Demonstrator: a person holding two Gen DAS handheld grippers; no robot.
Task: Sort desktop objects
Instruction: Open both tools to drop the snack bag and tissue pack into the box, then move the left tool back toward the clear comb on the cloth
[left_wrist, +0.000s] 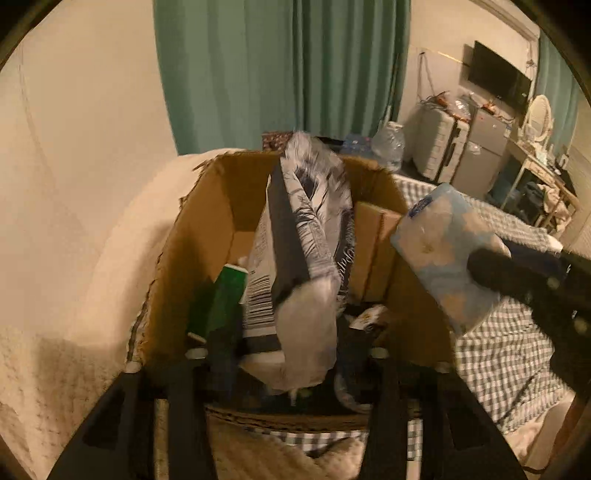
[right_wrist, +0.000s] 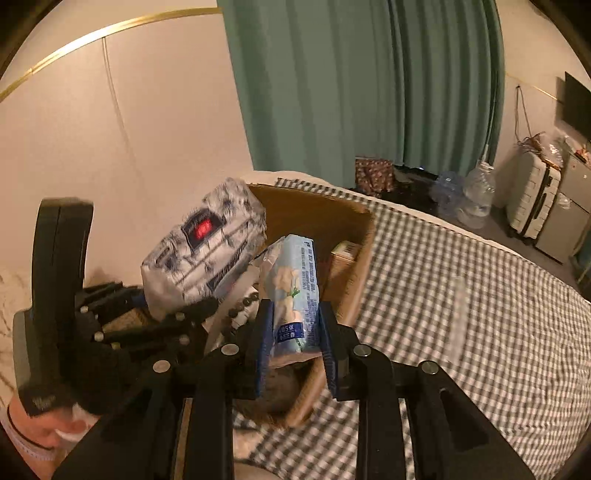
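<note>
An open cardboard box (left_wrist: 207, 221) (right_wrist: 332, 206) stands on a bed. A grey-and-white patterned tissue pack (left_wrist: 306, 258) (right_wrist: 207, 251) stands tilted in it, blurred. Its lower end lies between the fingers of my left gripper (left_wrist: 286, 350) (right_wrist: 184, 314), whose jaws stand wider than the pack and do not press it, so the gripper is open. My right gripper (right_wrist: 295, 332) (left_wrist: 491, 273) is shut on a light blue tissue pack (right_wrist: 295, 295) (left_wrist: 443, 251), held over the box's right rim. Inside the box are a green carton (left_wrist: 221, 295) and a small brown box (left_wrist: 373, 251) (right_wrist: 343, 258).
The bed has a checked cover (right_wrist: 461, 295) (left_wrist: 498, 350) and a cream blanket (left_wrist: 74, 295) to the left of the box. A gloved hand (right_wrist: 92, 369) holds the left tool. Green curtains (right_wrist: 369, 92), water bottles (right_wrist: 476, 195) and a suitcase (right_wrist: 532, 199) stand beyond.
</note>
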